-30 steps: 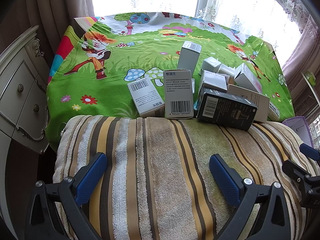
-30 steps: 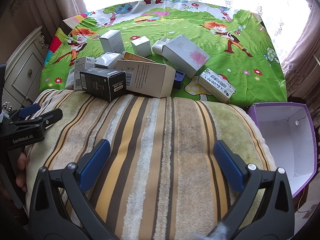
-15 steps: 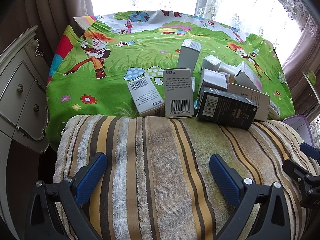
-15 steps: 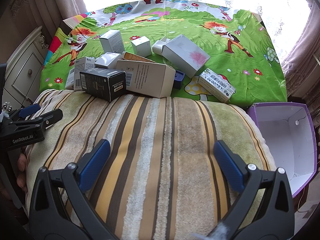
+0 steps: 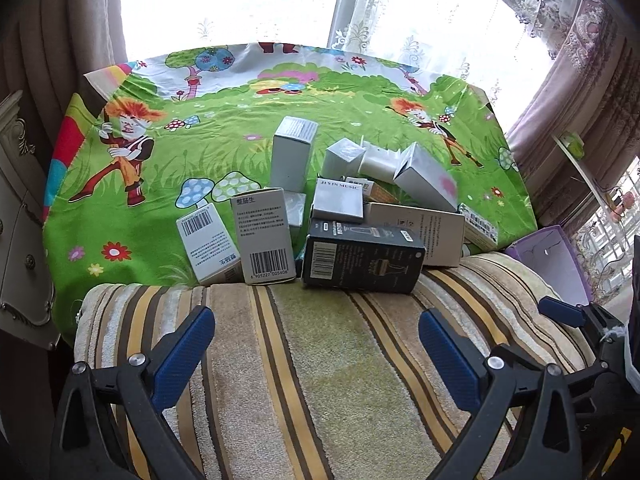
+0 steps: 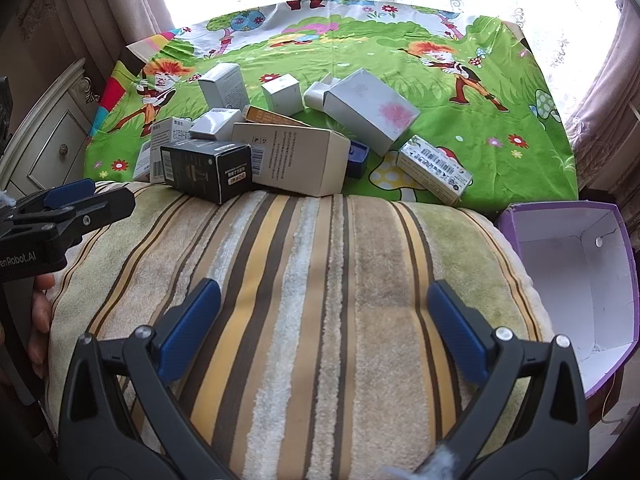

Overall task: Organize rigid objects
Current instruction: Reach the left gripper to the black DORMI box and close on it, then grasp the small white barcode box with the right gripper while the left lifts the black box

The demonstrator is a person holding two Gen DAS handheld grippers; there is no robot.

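left claw, right claw: both spread wide, empty, above striped towel.
cardboard cartons clustered on cartoon sheet, just past towel edge.
black carton: nearest, likely light, stiff, crushable; pinch across short sides.
purple box: empty, right, probable destination.

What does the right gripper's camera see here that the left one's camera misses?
Only the right wrist view shows the white inside of the purple box, a small blue item behind the long cream box, and a hand holding the left gripper. Only the left wrist view shows the barcode on the upright white box. Both show the black box at the edge of the striped towel and open grippers.
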